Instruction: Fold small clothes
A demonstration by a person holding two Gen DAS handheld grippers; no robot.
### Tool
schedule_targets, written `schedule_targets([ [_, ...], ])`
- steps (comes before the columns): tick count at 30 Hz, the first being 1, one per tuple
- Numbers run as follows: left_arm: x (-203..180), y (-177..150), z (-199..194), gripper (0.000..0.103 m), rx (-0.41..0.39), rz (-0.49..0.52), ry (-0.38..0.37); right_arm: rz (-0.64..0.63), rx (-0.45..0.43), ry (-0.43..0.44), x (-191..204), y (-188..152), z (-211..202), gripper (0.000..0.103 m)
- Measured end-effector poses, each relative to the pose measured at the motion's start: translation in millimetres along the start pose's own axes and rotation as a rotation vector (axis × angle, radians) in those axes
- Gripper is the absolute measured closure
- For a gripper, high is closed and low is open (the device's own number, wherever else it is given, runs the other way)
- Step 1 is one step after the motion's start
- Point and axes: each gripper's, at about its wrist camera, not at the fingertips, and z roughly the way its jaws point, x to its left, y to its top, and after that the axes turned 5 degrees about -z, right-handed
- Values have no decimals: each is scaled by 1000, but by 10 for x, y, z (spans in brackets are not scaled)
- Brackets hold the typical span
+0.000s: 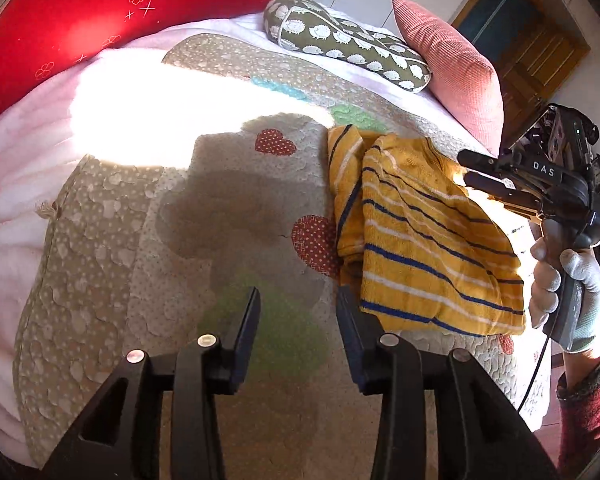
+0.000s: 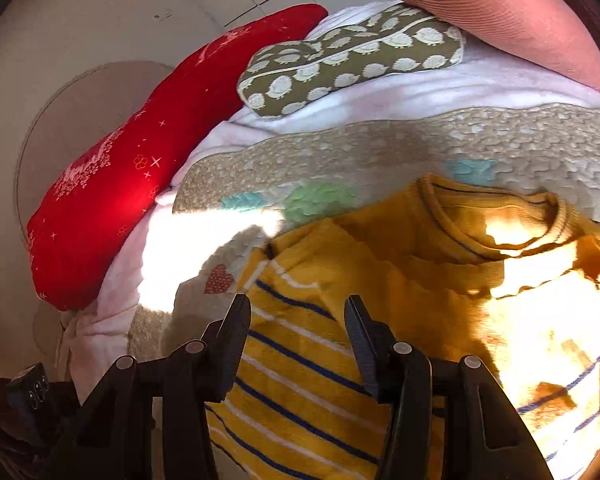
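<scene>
The left gripper [image 1: 298,312] hangs with jaws apart and nothing between them, over bare quilt [image 1: 236,208] just beside the yellow striped top [image 1: 428,240], probably clear of a finished fold. The right gripper [image 2: 296,320] hovers above the same garment [image 2: 340,288], jaws parted and empty, likely lining up a grasp on the doubled cloth

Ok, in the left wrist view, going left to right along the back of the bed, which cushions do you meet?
Red pillow → olive hedgehog-print cushion → pink ribbed cushion.
</scene>
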Motion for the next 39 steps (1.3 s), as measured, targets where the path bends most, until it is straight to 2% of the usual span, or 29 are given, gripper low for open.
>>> schedule_targets([
  [3,-11,-9,31,65,21,4,0,103,4,-159,-751,-92,-262,50],
  [6,-47,11,146,60,51,-16,-13,224,-57,-382,-1460,-182,-614,50],
  [8,-54,20,198,54,53,-31,-12,342,-128,-406,-1808,-304,-921,50],
  [9,-48,29,224,49,54,-38,-19,377,-156,-387,-1885,-376,-1059,50],
  [12,28,46,357,39,76,-82,-70,382,-221,-247,-1850,-693,-1419,50],
  [14,80,69,468,34,101,-111,-105,381,-251,-161,-1738,-1019,-1601,44],
  [17,77,96,599,34,103,-134,-128,419,-264,-75,-1652,-1540,-1747,41],
  [19,42,116,638,34,91,-137,-148,450,-263,-54,-1671,-1823,-1786,41],
  [22,-38,123,655,33,88,-146,-225,507,-250,1,-1742,-2075,-1714,41],
  [24,-95,118,649,33,84,-153,-275,533,-247,24,-1773,-2125,-1615,41],
  [26,-164,125,667,29,80,-145,-293,553,-250,53,-1793,-2109,-1517,39],
  [30,-245,185,808,26,95,-133,-291,572,-286,81,-1770,-2032,-1349,26],
  [32,-273,208,917,26,118,-136,-275,582,-324,100,-1753,-2012,-1302,16],
  [36,-310,232,1036,26,125,-167,-239,614,-396,126,-1772,-1997,-1237,13],
  [37,-331,240,1037,28,130,-171,-222,631,-412,136,-1794,-1993,-1224,13],
  [39,-376,250,1030,63,150,-159,-182,653,-429,167,-1849,-1954,-1211,17],
])
